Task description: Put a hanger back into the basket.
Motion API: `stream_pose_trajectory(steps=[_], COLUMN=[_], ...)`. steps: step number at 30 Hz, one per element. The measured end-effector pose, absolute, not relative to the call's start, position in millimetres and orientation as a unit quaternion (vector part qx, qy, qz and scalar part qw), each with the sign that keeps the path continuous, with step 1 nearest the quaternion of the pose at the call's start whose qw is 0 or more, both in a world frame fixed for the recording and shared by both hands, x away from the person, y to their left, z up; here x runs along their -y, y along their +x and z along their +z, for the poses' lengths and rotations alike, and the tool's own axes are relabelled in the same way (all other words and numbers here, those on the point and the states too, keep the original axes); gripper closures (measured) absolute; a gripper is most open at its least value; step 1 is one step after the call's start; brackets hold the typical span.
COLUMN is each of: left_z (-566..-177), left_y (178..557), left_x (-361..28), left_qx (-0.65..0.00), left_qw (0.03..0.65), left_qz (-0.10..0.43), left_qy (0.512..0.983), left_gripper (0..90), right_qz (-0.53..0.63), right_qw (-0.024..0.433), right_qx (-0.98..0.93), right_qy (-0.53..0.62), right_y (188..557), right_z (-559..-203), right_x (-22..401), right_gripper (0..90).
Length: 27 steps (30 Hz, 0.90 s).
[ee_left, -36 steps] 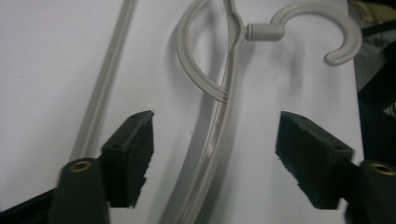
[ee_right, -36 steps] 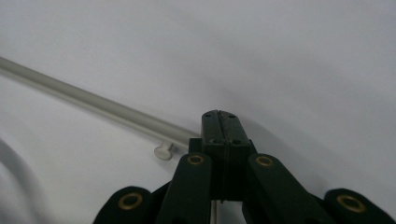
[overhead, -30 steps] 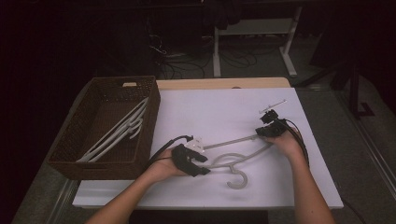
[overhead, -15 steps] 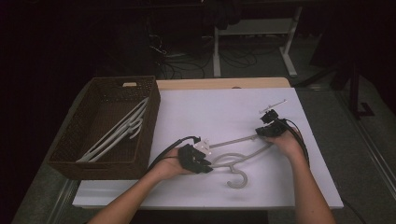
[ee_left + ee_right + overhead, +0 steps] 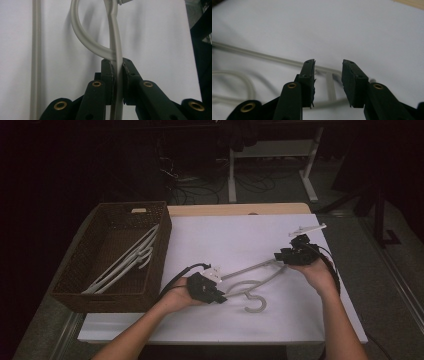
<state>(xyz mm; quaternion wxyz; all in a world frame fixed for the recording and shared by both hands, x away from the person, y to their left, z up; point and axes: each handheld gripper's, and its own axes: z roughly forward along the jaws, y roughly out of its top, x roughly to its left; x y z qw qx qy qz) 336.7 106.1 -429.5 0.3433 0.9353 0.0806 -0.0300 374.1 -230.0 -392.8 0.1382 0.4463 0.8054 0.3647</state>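
Grey plastic, high view: the hanger point(image 5: 250, 282) lies on the white surface point(image 5: 225, 240), between the two grippers, well apart from the basket point(image 5: 117, 292) at the left, where more hangers point(image 5: 125, 262) are stacked.
Long axis, high view: the bar is seen running from lower left to upper right; the hook is pointed toward the person's edge.
Left gripper point(image 5: 210, 292), high view: it is held at the hanger's left end.
Right gripper point(image 5: 292, 256), high view: it is held at the far right end, raised a little.
Left gripper view: the fingers point(image 5: 108, 75), which have just been closing, are seen pinching a thin grey limb of the hanger point(image 5: 116, 50) between them.
Right gripper view: the fingers point(image 5: 308, 75), which have just been opening, are spread with nothing between them; the bar point(image 5: 262, 57) is seen lying behind.
Risk: with one end alone pinched, the hanger could be swung or twisted out of the grip when lifted, since the limb is thin and smooth.
Risk, basket: the hook could be caught on the rim or on the stacked hangers if the long axis is not lined up with the basket's length.
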Motion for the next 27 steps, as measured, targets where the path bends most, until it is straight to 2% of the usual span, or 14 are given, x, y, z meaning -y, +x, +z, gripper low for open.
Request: stream_pose_trajectory(steps=[5,10,14,23,27], left_z=[-419,-407,-393,-344,-321], left_y=[339,344,347,355,358], left_x=[-117,-125,-126,-127,-133], left_qx=[-0.114,-0.154,-0.179,-0.216,-0.219], left_qw=[0.366,0.377,0.387,0.394,0.4], left_qz=[-0.028,-0.018,-0.013,0.008,0.018], left_qy=[0.923,0.913,0.905,0.893,0.89], left_gripper=[81.9,82.0,82.0,82.0,82.0], right_qz=[0.384,0.386,0.385,0.403,0.407], right_qw=[0.14,0.146,0.145,0.127,0.138], right_qx=[-0.802,-0.805,-0.812,-0.811,-0.81], right_qy=[0.436,0.427,0.415,0.405,0.399], right_y=[355,341,326,309,302], right_z=[-388,-392,-402,-419,-423], right_x=[235,235,234,224,218], right_gripper=[48.5,40.0,29.6,15.3,11.6])
